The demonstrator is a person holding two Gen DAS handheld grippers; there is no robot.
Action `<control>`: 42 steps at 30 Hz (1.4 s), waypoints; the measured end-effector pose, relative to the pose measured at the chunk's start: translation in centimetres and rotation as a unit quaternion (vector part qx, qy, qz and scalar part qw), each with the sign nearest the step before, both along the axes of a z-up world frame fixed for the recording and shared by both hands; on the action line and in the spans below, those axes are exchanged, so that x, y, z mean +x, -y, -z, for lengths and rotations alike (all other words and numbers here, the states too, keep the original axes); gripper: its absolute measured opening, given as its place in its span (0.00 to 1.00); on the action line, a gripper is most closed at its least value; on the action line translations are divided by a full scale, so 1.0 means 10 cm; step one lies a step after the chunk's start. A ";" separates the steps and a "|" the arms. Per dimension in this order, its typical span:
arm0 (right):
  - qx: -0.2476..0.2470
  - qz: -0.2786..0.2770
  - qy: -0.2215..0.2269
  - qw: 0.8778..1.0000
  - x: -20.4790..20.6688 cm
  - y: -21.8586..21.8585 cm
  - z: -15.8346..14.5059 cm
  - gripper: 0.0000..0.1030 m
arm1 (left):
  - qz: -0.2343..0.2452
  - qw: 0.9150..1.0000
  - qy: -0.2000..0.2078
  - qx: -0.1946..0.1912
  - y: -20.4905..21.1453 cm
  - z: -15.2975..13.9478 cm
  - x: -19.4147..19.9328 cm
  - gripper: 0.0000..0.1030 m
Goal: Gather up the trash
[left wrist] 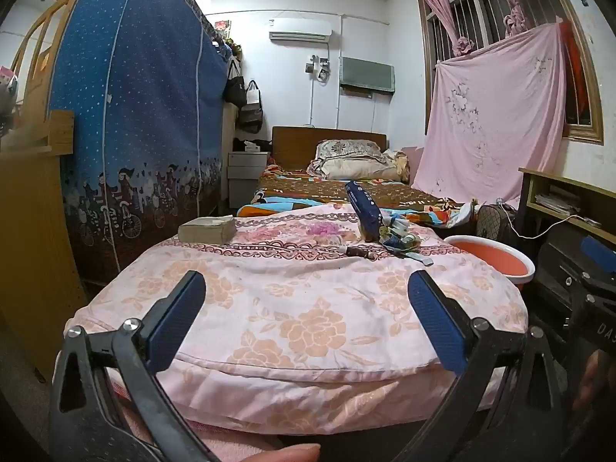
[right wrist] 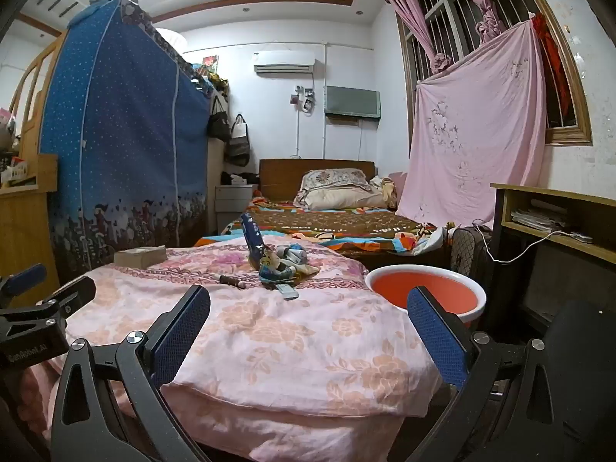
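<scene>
A heap of trash [left wrist: 396, 235] lies on the far part of a pink flowered quilt [left wrist: 300, 308]: a dark blue packet [left wrist: 364, 208] standing on end, crumpled wrappers and a dark stick-like item [left wrist: 360, 252]. The right wrist view shows the same heap [right wrist: 283, 265] and blue packet [right wrist: 252, 236]. An orange basin with a white rim [left wrist: 491, 260] [right wrist: 425, 288] stands to the right of the quilt. My left gripper [left wrist: 308, 296] is open and empty over the quilt's near end. My right gripper [right wrist: 308, 312] is open and empty too, well short of the heap.
A tan tissue box [left wrist: 208, 229] sits on the quilt at far left. A blue fabric wardrobe [left wrist: 134, 115] stands left, a second bed [left wrist: 346, 188] behind, a desk with a shelf [right wrist: 558, 215] at the right. The left gripper shows at the left edge of the right wrist view [right wrist: 34, 308].
</scene>
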State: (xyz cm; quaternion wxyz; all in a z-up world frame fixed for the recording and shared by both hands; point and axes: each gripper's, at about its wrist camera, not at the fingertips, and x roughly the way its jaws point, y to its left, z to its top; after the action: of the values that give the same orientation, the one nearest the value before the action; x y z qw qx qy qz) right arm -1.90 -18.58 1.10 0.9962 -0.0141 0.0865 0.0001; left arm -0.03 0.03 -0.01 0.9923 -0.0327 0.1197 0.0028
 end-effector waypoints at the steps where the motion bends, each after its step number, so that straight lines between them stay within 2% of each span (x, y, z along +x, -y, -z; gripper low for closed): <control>1: 0.000 0.000 -0.001 1.000 0.00 0.00 0.00 1.00 | 0.001 1.000 -0.001 0.000 0.00 0.00 0.00 0.89; 42: 0.003 -0.001 -0.005 1.000 0.01 0.01 0.01 1.00 | 0.002 1.000 -0.003 0.001 0.03 -0.01 0.01 0.89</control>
State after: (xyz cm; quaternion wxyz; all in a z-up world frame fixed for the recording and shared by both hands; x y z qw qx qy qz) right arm -1.81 -18.71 0.97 0.9957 -0.0112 0.0916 0.0017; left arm 0.06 -0.24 0.10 0.9920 -0.0316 0.1223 0.0007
